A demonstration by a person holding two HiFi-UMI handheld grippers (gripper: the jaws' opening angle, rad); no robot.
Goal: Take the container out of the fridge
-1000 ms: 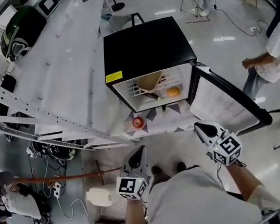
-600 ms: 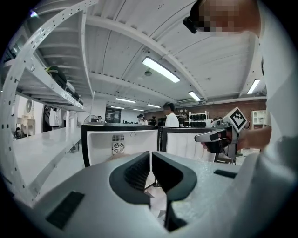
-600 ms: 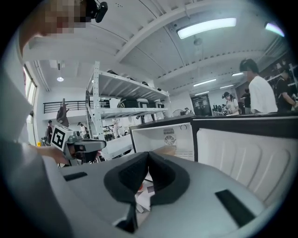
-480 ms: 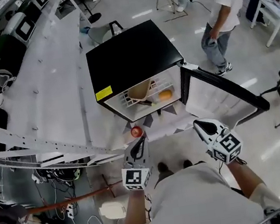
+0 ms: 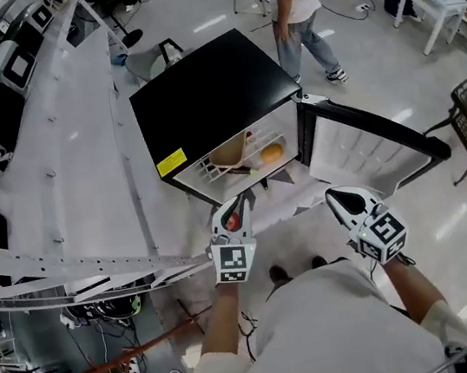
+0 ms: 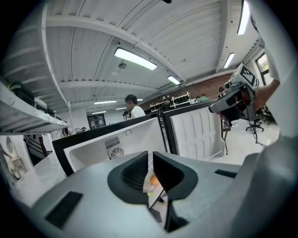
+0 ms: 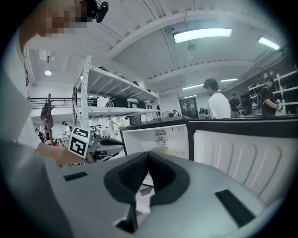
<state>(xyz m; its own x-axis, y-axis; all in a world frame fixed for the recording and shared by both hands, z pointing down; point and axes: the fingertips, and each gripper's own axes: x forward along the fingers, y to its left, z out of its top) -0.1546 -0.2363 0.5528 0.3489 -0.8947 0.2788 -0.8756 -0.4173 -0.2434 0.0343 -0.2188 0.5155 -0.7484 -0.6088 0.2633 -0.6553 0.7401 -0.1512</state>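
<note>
While facing the open fridge (image 5: pixel 201 90), held the left gripper (image 5: pixel 239 208) and right gripper (image 5: pixel 342 202) with jaws together, both empty. Needed to open one wide and grab the tan container (image 5: pixel 234 149), maybe tilted, on the shelf (image 5: pixel 212 170) beside the orange (image 5: pixel 272 154).

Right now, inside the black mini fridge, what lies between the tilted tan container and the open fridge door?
An orange round fruit, on the wire shelf; the head view shows it.
</note>
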